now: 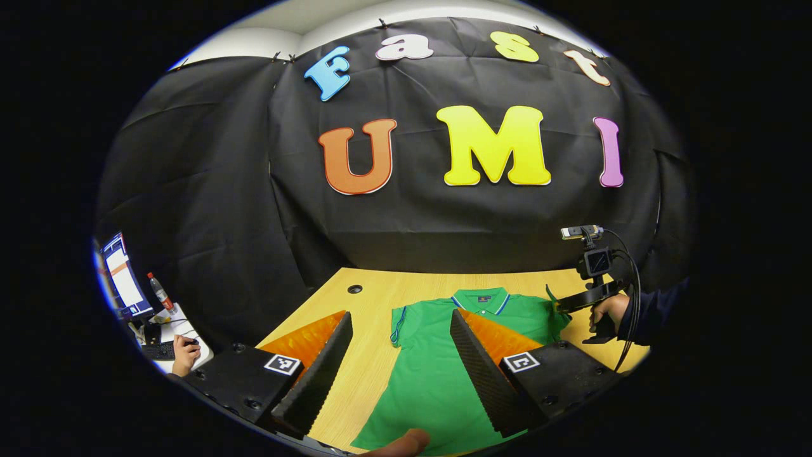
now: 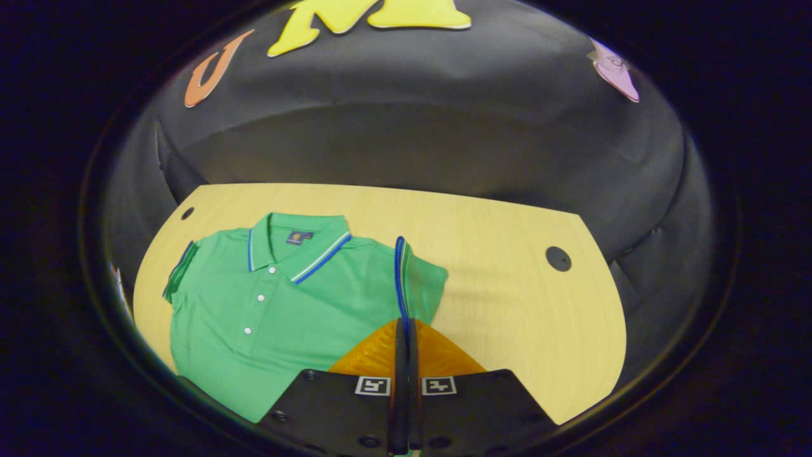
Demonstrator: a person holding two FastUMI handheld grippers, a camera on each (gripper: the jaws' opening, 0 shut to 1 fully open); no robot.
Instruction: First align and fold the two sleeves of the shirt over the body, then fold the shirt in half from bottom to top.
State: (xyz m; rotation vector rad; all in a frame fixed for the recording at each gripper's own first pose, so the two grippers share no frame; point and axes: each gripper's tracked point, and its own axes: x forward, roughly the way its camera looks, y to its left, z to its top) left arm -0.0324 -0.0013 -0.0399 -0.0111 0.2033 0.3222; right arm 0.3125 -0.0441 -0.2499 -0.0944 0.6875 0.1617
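The pale wooden desk (image 2: 507,266) fills the booth floor ahead, with a round cable hole (image 2: 558,258) near its far right corner in the right gripper view and another hole (image 1: 354,289) near the far left in the left gripper view. On it lies the green short-sleeved polo shirt (image 2: 298,311), front up, its blue-and-white-trimmed collar (image 2: 298,247) toward the booth wall and its body running back toward the near edge. The shirt's left sleeve (image 2: 181,266) lies flat beside the body.

The left hand-held gripper (image 1: 399,355) hovers over the shirt's lower half with its fingers spread wide apart, gripping nothing; a fingertip of the person (image 1: 403,444) shows at the bottom edge.

The right hand-held gripper (image 2: 405,336) has its fingers pressed together on the blue-edged cuff of the right sleeve (image 2: 412,279), which stands up on edge from the shoulder. In the left gripper view that same gripper (image 1: 587,295) sits at the shirt's far right, held by a hand (image 1: 609,311) in a dark sleeve.

Off to the left stand a side table (image 1: 174,330), a monitor (image 1: 124,279) and a bottle (image 1: 160,292).
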